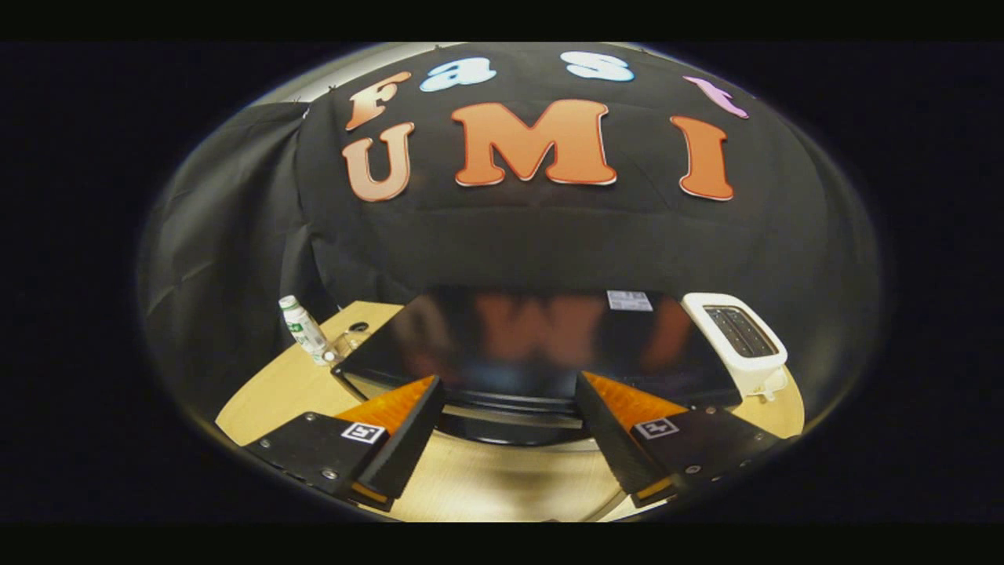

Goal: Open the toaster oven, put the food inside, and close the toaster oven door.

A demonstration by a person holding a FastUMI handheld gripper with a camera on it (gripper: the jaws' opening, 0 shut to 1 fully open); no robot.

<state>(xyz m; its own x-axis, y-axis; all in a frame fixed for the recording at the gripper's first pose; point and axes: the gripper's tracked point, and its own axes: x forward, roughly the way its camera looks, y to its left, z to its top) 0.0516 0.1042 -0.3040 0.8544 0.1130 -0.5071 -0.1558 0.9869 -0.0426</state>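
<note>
The gripper (508, 392) hangs above the front edge of the toaster oven (533, 345), its two fingers spread wide with nothing between them but the oven's front. Neither finger touches the oven as far as I can tell; their tips sit just over the top front edge, one toward each side of the door. The oven is a black box with a glossy top that mirrors the booth wall behind it, and a small pale sticker (629, 300) lies on the top toward the far right corner. Below the fingertips a pale bar, the door handle (514, 416), runs across the front, and the door looks closed, though from this steep angle I cannot see inside.

Beyond the right finger, just beside the oven's right wall, stands a white pop-up toaster (741, 341); its top slots look dark, and I cannot tell whether anything is in them. Beyond the left finger, near the oven's far left corner, a small white bottle (302, 328) with green marking leans, and just beside it is a clear glass (349, 341), seemingly holding nothing. Everything rests on a light wooden table (471, 479).
</note>
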